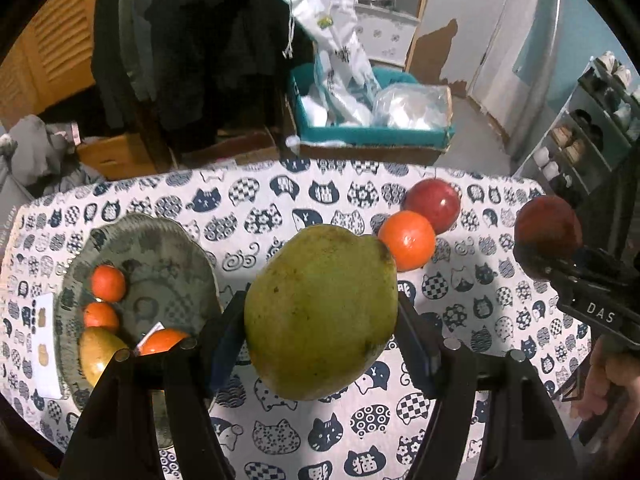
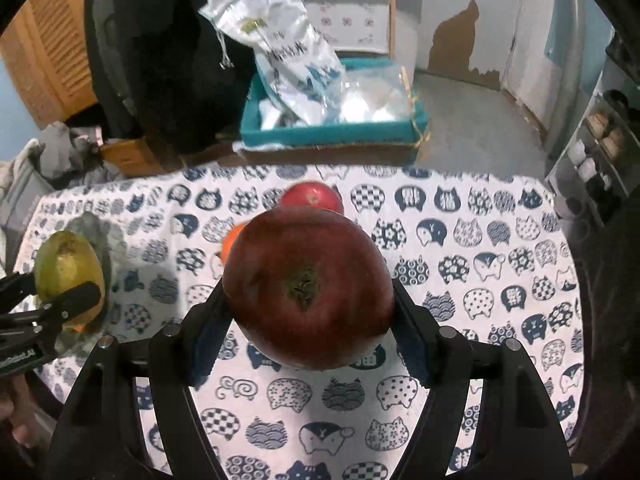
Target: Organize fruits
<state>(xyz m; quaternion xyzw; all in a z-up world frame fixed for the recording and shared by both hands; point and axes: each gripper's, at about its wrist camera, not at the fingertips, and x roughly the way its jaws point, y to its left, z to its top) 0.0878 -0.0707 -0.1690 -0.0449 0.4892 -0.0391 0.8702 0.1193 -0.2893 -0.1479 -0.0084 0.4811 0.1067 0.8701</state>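
Pinching a green mango (image 1: 320, 312) between its pads, the left gripper (image 1: 320, 344) holds it above the counter (image 1: 460, 420) — just right of a grey plate (image 1: 172, 252) carrying three oranges (image 1: 108, 282) and a yellow mango (image 1: 100, 354). The right gripper (image 2: 308, 320) clamps a dark red apple (image 2: 308, 284) clear of the cat-print cloth (image 2: 480, 300). Another orange (image 1: 407, 240) and a red apple (image 1: 434, 204) sit touching on the counter.

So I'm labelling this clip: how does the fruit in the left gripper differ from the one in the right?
The mango in the left gripper is green-yellow and elongated; the apple in the right gripper is dark red and round. The mango looks the bigger fruit in its fingers. The apple shows its brown stem pit to the camera; the mango shows plain speckled skin. Both are clamped between black fingers, lifted off the cat-print tablecloth.
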